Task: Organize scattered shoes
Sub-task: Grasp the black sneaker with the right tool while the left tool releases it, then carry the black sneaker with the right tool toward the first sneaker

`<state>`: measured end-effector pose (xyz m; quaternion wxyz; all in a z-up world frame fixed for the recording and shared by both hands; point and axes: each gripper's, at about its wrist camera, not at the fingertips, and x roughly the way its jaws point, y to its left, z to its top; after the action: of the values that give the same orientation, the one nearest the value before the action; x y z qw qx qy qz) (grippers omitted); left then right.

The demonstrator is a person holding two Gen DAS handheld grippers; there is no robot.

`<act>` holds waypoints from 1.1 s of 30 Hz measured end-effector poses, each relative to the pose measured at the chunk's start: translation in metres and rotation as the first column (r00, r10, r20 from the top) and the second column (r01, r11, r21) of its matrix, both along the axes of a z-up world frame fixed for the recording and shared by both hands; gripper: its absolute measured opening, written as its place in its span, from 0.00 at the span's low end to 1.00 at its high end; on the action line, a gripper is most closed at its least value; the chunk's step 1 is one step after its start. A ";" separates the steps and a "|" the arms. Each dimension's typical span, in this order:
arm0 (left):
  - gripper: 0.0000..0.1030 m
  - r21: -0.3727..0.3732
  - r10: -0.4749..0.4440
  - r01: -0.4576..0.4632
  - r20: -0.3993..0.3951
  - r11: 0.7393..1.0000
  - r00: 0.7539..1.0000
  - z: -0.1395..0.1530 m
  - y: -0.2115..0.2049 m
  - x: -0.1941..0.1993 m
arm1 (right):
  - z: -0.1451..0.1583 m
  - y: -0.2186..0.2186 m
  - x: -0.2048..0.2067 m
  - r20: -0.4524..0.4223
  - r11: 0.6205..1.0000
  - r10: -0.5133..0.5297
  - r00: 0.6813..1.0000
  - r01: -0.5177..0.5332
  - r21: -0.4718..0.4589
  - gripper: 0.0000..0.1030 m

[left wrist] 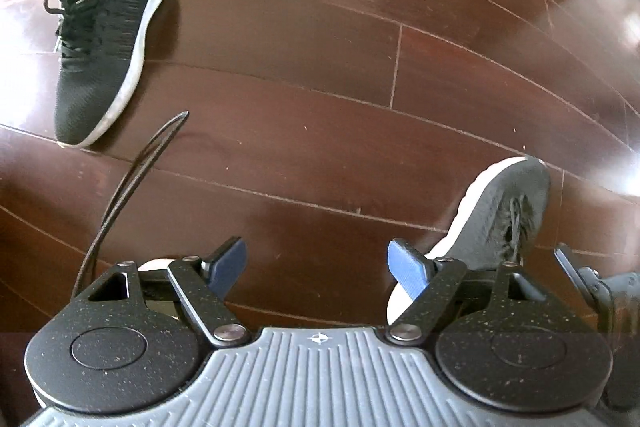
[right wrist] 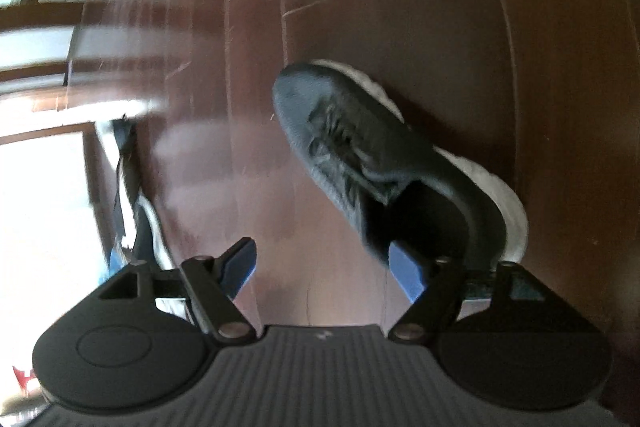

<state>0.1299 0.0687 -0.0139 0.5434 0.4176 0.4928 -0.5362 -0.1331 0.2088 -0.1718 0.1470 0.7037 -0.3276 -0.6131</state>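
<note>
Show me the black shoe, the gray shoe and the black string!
black shoe (left wrist: 102, 43): left wrist view, on its laced top.
gray shoe (right wrist: 360, 147): right wrist view, on its laces.
black string (left wrist: 132, 171): left wrist view, mid-loop.

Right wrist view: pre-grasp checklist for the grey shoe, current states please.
1. Right hand-held gripper open: ok, jaws apart, nothing between them.
2. Grey shoe in view: ok, upright on the wooden floor, heel toward the camera.
3. Shoe centred between the fingers: not ok, the collar sits by the right finger only.
4. Image sharp enough to aim: not ok, motion blur.
5. Left hand-held gripper free: ok, open and empty.
6. Black shoe clear of the path: ok, lying well apart.
</note>
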 end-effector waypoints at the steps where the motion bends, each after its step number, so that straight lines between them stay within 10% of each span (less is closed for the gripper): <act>1: 0.80 -0.005 0.000 0.000 0.003 1.000 1.000 -0.001 -0.003 0.000 | -0.004 -0.003 0.001 0.000 1.000 -0.020 1.000 0.020 0.021 0.73; 21: 0.81 0.013 0.040 -0.039 -0.016 0.999 0.999 -0.004 -0.031 0.013 | -0.019 -0.037 0.005 -0.145 0.939 -0.131 0.981 0.169 0.300 0.75; 33: 0.81 0.035 0.060 -0.059 -0.030 0.998 0.998 -0.007 -0.040 0.017 | -0.038 -0.041 0.002 -0.104 0.946 -0.174 0.979 0.195 0.260 0.60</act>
<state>0.1469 0.0290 -0.0207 0.5442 0.4036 0.5223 -0.5178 -0.1313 0.1675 -0.2097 0.0051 0.6583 -0.2998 -0.6905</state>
